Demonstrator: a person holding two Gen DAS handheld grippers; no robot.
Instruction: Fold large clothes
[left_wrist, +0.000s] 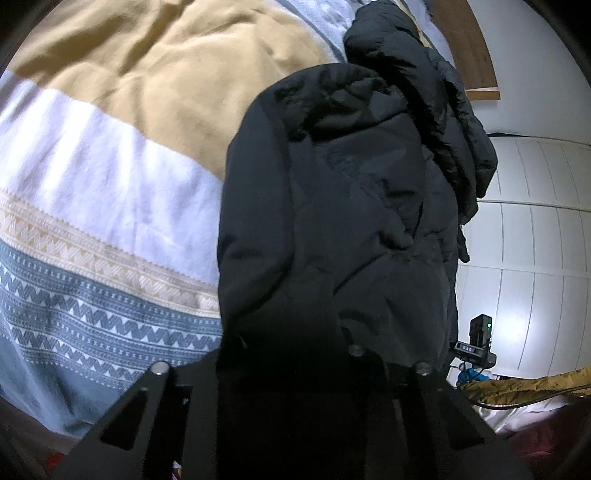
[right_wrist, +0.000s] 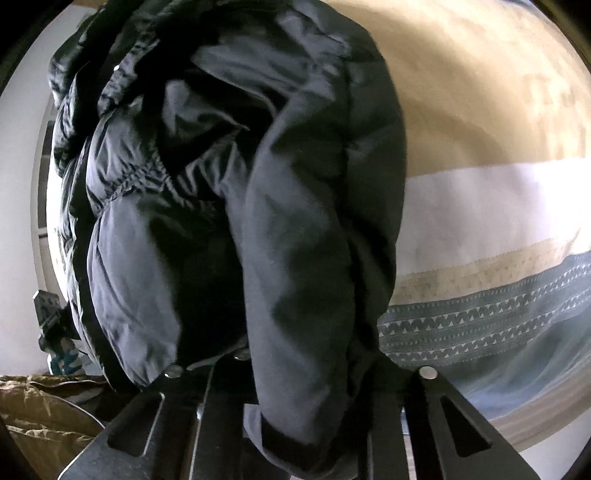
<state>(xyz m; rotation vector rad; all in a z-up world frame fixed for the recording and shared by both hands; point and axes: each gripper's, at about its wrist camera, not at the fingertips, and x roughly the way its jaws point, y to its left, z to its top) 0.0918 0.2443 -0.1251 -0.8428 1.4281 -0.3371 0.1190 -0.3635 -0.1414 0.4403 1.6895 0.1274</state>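
A black puffer jacket (left_wrist: 332, 203) rests bunched on the striped bed cover (left_wrist: 110, 166) and fills the middle of both views. In the left wrist view its fabric is gathered over my left gripper (left_wrist: 314, 354), hiding the fingertips; the jaws stand close together with cloth pinched between them. The right wrist view shows the jacket (right_wrist: 221, 184) with one sleeve (right_wrist: 306, 240) running down between the fingers of my right gripper (right_wrist: 303, 365). That sleeve's cuff (right_wrist: 280, 443) hangs towards the camera, and the jaws hold the sleeve.
The cover has mustard, white and grey zigzag bands (right_wrist: 480, 221). White panelled doors (left_wrist: 535, 240) stand beyond the bed edge. A black device (left_wrist: 478, 343) and an olive-yellow garment (left_wrist: 524, 387) lie below them. A brown wooden board (left_wrist: 469, 48) is at the top right.
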